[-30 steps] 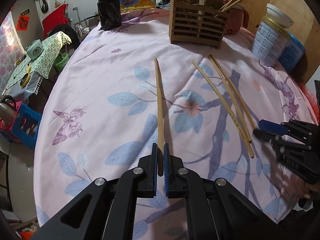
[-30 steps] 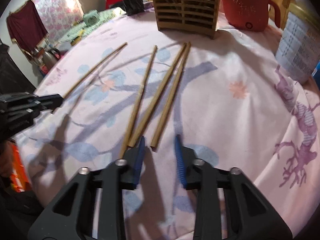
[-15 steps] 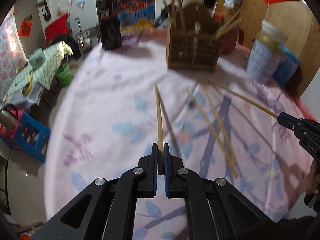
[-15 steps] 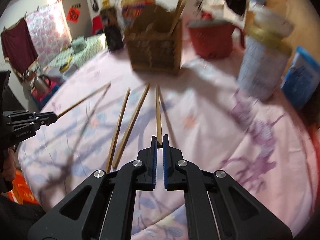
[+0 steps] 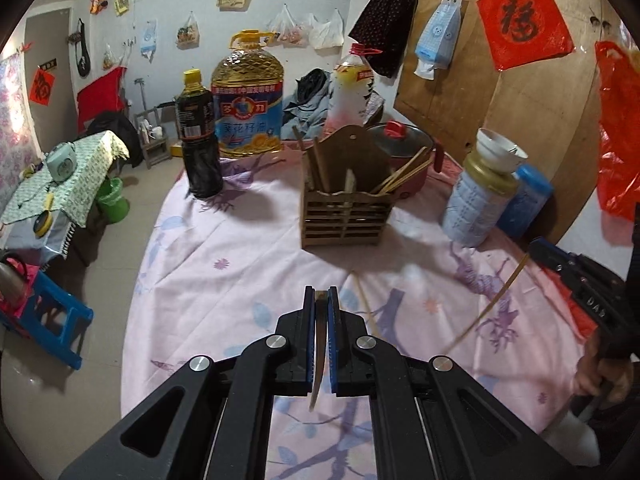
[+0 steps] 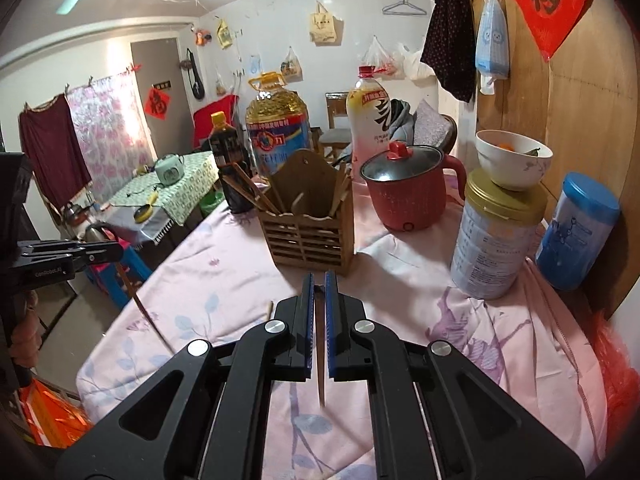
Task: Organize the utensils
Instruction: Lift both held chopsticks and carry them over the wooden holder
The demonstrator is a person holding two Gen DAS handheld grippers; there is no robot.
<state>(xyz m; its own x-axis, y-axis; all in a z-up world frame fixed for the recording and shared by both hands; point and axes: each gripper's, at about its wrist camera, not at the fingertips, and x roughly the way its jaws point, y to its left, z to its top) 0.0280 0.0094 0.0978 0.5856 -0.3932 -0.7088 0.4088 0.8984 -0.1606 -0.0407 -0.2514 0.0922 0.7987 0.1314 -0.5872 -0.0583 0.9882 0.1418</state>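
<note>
Chopsticks – thin, pale bamboo, tapered – hang one in each of your tools: the left gripper is clamped on one bamboo chopstick, the right gripper on another, both above the pink floral tablecloth. The slatted wooden chopstick holder stands ahead. "DAS" marks the right gripper – "GenRobot.AI" the left.

Tablecloth: pale pink, printed with blue leaves and purple branches
Utensil holder: light brown slatted wood
Chopsticks: tan
Gripper pads: blue, set in black frames
Electric pot: red, dark lid
Canister: blue
Oil jug: yellow, blue label
</note>
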